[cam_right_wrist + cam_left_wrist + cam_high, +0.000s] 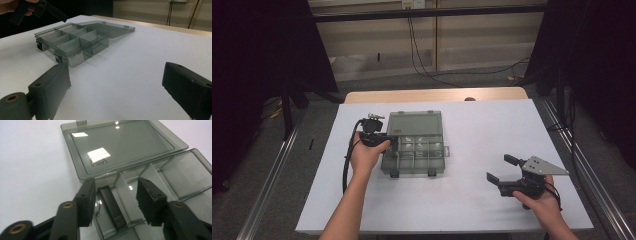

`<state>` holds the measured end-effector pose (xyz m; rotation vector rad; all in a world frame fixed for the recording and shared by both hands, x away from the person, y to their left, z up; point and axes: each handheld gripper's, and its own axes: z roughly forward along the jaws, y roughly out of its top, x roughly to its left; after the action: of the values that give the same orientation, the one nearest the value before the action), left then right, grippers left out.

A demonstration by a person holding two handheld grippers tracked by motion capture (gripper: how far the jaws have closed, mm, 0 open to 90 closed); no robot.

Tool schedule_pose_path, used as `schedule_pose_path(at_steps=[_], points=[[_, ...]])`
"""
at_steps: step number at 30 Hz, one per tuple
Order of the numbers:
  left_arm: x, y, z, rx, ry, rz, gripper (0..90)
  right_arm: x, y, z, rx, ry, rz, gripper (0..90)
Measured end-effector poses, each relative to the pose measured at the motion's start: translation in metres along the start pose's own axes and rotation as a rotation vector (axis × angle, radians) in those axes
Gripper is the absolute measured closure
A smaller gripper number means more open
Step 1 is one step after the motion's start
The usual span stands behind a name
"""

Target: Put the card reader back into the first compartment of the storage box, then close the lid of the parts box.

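With lid flat open at far side, the organizer box (pixel 414 150) sits mid-bench; left tool (pixel 116 202) hovers part-open over its left compartment holding 1 dark clip (pixel 111 207); right tool (pixel 502 169) wide, idle near-right.

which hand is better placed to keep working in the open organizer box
Left. The left tongs hover open over the organizer box, right above a small dark object in one compartment. The right tongs sit open, well away from the box.
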<state>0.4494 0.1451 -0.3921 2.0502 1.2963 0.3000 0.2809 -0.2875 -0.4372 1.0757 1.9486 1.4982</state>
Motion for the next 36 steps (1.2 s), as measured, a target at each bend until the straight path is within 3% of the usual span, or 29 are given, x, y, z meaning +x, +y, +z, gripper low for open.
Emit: schedule_pose_path(at_steps=[7,10,15,18,21,28,36], points=[[0.003,-0.001,-0.005,0.011,-0.021,0.003,42.9,0.000,0.000,0.001,0.003,-0.003,0.000,7.3],[0.004,-0.002,-0.007,-0.027,-0.046,0.000,39.8,0.001,0.000,0.001,0.003,-0.002,0.003,7.2],[0.008,-0.004,-0.009,-0.070,-0.043,0.013,35.0,0.000,0.001,0.001,0.004,-0.006,0.002,7.3],[0.011,-0.006,-0.008,-0.066,-0.047,-0.010,31.6,0.000,0.000,0.002,0.007,-0.006,0.001,7.2],[0.013,-0.009,-0.008,-0.070,-0.047,0.011,27.1,0.000,0.001,0.002,0.005,-0.007,0.004,7.3],[0.018,-0.009,-0.008,-0.091,-0.040,0.003,18.3,0.001,0.000,0.006,0.017,-0.010,0.002,7.2],[0.024,-0.009,-0.011,-0.111,-0.031,0.007,15.2,0.002,0.004,0.016,0.028,-0.021,0.012,7.1]])
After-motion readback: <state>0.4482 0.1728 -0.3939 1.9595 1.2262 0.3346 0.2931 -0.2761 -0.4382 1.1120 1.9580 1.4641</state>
